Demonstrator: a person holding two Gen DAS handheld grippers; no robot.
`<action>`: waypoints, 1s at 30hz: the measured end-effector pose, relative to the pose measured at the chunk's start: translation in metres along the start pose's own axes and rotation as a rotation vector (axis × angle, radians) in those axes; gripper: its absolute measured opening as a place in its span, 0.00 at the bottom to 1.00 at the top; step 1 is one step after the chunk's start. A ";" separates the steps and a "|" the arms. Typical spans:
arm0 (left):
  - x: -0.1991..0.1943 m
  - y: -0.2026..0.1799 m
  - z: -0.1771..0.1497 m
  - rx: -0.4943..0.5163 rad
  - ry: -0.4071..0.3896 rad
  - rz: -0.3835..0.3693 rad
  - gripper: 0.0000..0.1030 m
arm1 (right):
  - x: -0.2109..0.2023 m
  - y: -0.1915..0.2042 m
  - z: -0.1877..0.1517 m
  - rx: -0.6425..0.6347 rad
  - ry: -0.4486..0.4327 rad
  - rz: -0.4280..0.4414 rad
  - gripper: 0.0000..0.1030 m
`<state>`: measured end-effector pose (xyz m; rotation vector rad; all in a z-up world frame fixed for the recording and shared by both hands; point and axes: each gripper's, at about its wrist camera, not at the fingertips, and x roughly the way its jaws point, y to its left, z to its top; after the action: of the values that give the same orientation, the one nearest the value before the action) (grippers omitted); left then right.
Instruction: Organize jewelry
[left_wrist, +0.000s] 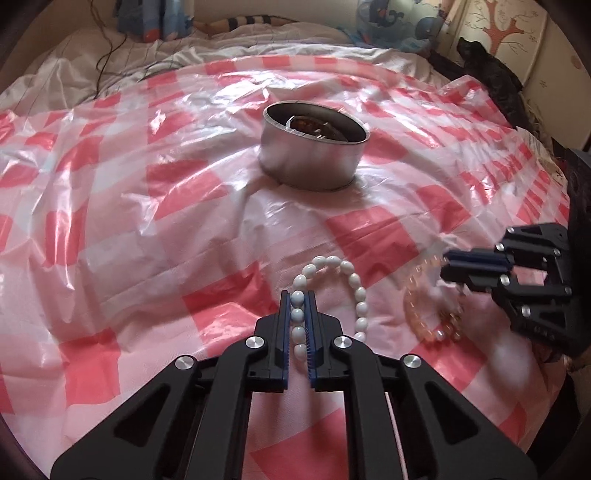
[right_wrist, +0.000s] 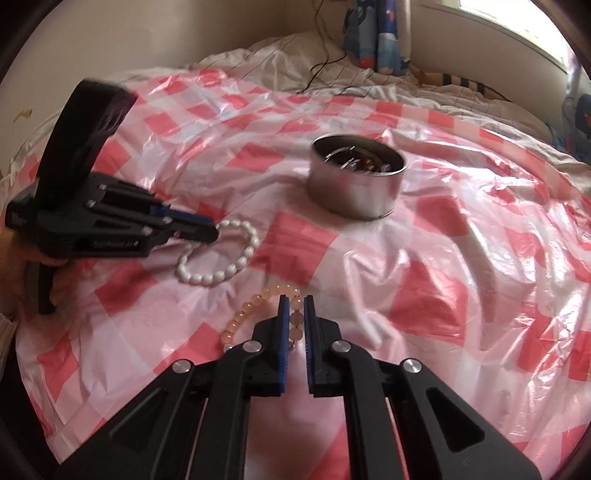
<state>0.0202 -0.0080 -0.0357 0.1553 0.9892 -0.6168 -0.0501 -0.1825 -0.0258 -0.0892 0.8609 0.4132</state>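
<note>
Jewelry lies in two pieces on the near part of a red-and-white checked plastic sheet (left_wrist: 147, 206) spread over a bed. One piece is a bracelet of white oval beads (left_wrist: 345, 280), the other a bracelet of round, translucent peach beads (right_wrist: 255, 308).

From the left wrist camera, the left gripper (left_wrist: 298, 299) has its two black fingers with blue pads drawn in on the near-left side of the white bead bracelet; several beads sit in a line between the pads, clenched there. The rest of that loop curves away to the right on the sheet. The right wrist camera shows the same grip from the side, with the loop trailing toward the camera from the left gripper's tip, and a hand (right_wrist: 22, 258) wrapped round its handle.

The right gripper (right_wrist: 296, 301) is likewise clenched, its pads squeezing a short run of the peach beads, while the rest of that bracelet bends off to the left. In the left wrist view the peach bracelet and the right gripper are blurred.

Farther back, near the middle of the sheet and well apart from both bracelets, stands a round, shallow, silver metal tin (left_wrist: 314, 151) with no lid on it. Dark and amber items lie inside it, too small to identify.
</note>
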 end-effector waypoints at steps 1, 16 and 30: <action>-0.002 -0.004 0.001 0.017 -0.012 -0.005 0.06 | -0.003 -0.005 0.001 0.014 -0.011 -0.008 0.08; -0.010 -0.024 0.003 0.125 -0.043 0.109 0.06 | -0.014 -0.037 0.005 0.136 -0.050 -0.006 0.08; -0.022 -0.048 0.008 0.228 -0.080 0.243 0.06 | -0.035 -0.046 0.012 0.197 -0.150 0.086 0.08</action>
<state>-0.0094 -0.0413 -0.0061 0.4425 0.8060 -0.5067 -0.0438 -0.2333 0.0039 0.1596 0.7553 0.4082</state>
